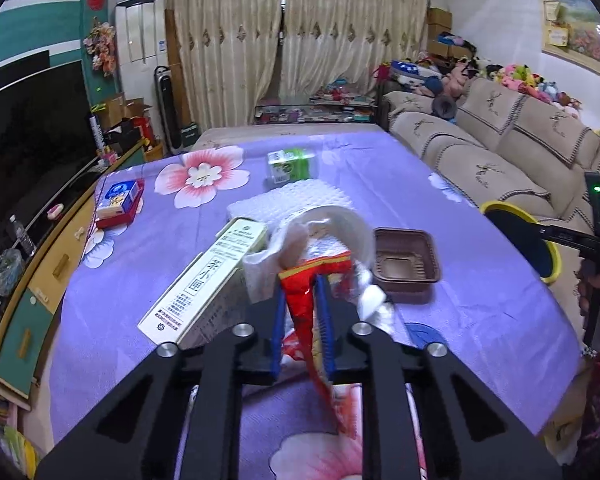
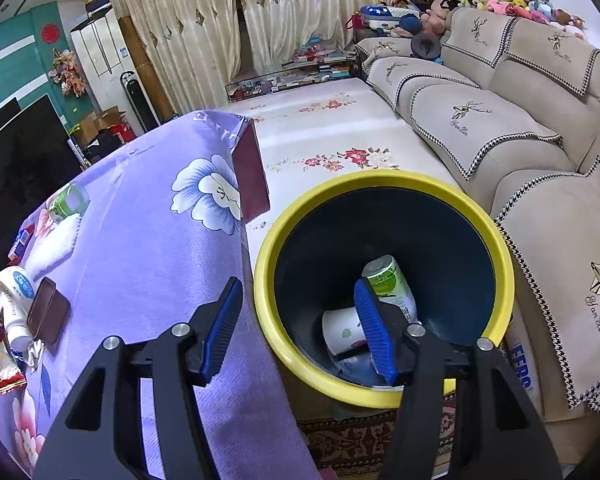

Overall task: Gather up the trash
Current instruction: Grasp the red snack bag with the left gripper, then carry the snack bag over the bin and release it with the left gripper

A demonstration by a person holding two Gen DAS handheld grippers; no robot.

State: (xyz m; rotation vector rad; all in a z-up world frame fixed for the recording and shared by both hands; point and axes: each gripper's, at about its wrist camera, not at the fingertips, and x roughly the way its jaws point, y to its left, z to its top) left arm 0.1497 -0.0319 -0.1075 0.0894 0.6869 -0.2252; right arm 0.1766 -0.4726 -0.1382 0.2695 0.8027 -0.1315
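My left gripper (image 1: 300,282) is shut on a red snack wrapper (image 1: 298,308), which hangs between its blue pads above the purple flowered tablecloth (image 1: 480,300). Just beyond it lie a long tea box (image 1: 208,276), crumpled white tissue (image 1: 268,256), a white tub (image 1: 352,228) and a brown plastic tray (image 1: 406,260). My right gripper (image 2: 297,282) straddles the rim of a yellow-rimmed dark bin (image 2: 380,178), one finger outside and one inside, holding it tilted beside the table. A green can (image 2: 388,280) and a paper cup (image 2: 344,328) lie in the bin.
Farther along the table are white foam netting (image 1: 300,196), a green pack (image 1: 290,164) and a red and blue box (image 1: 118,204). A beige sofa (image 2: 500,120) runs along the right, close to the bin. A television (image 1: 28,140) stands left.
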